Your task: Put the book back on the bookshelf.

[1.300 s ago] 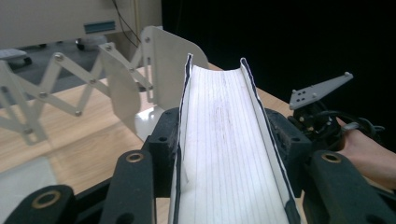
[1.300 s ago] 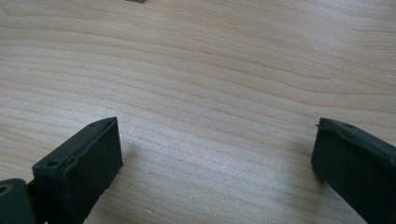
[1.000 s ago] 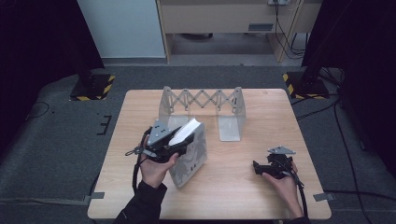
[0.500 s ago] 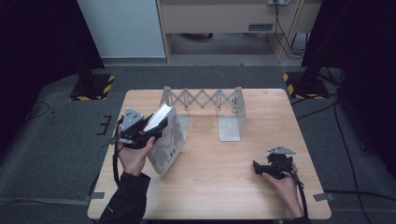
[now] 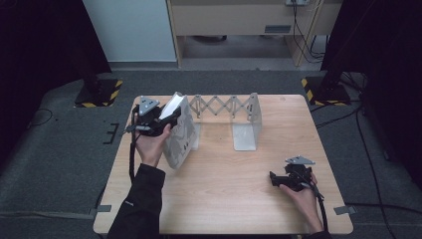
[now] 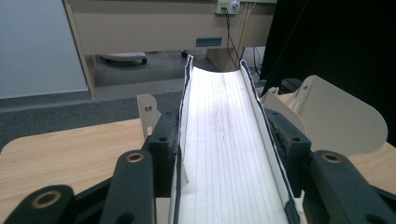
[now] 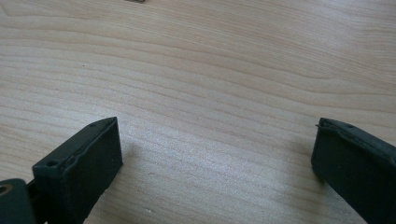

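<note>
A book (image 5: 180, 141) with a pale patterned cover and white page edges hangs over the table's left part, tilted. My left gripper (image 5: 171, 117) is shut on it from the left. In the left gripper view the lined page block (image 6: 224, 154) runs between the two black jaws, which press on both covers. The book is next to the left end plate of a metal accordion book rack (image 5: 226, 105). That rack's right end plate (image 5: 247, 130) stands upright. My right gripper (image 5: 275, 179) rests low at the table's front right, open, with bare wood between its fingers (image 7: 79, 172).
The wooden table (image 5: 224, 199) has room in its middle and front. Beyond its far edge is grey floor, a beige cabinet (image 5: 239, 20) and two black-and-yellow striped bases (image 5: 102, 94). In the left gripper view a rack end plate (image 6: 341, 121) stands just right of the book.
My left hand has carried the book to the left and farther away, from the middle of the table to the rack's left end. The right hand has kept still.
</note>
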Demonstrator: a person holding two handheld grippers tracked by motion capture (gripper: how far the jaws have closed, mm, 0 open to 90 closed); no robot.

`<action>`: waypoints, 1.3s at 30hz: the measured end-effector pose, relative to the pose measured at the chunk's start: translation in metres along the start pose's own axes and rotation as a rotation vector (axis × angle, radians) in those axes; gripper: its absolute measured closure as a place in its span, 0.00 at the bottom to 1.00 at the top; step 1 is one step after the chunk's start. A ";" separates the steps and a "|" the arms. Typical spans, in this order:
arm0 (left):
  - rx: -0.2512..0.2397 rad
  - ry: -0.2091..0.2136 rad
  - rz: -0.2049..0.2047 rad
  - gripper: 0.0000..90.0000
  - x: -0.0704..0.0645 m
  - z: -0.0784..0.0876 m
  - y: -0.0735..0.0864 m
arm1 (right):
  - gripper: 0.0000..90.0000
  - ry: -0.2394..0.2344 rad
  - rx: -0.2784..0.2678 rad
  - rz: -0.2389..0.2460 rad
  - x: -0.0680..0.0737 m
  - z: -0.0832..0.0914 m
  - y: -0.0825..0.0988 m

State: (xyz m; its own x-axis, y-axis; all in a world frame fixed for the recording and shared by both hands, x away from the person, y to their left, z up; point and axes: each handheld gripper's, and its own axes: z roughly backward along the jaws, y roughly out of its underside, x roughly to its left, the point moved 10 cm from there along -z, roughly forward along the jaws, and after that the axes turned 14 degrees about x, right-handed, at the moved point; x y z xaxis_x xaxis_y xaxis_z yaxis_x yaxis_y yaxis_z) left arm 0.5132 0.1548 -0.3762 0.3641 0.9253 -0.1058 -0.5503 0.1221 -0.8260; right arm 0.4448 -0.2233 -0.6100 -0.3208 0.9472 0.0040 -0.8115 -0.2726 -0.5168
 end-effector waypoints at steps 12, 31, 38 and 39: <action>0.015 -0.049 0.006 0.58 0.001 -0.035 -0.009 | 0.02 0.000 0.000 0.000 0.000 0.000 0.000; 0.029 -0.091 0.000 0.58 -0.005 -0.072 -0.004 | 0.02 0.001 -0.001 -0.001 0.000 0.000 0.000; 0.033 -0.106 0.003 0.58 -0.002 -0.081 -0.002 | 0.02 0.000 0.000 0.000 0.000 0.000 0.000; 0.032 -0.103 0.009 0.58 -0.002 -0.083 -0.001 | 0.02 0.000 0.000 0.000 0.000 0.000 0.000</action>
State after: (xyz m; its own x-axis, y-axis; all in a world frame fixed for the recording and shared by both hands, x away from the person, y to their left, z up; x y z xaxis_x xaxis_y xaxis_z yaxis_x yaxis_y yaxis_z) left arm 0.5754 0.1232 -0.4208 0.2807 0.9583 -0.0541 -0.5773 0.1236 -0.8071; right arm 0.4448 -0.2233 -0.6100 -0.3208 0.9472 0.0039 -0.8115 -0.2727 -0.5169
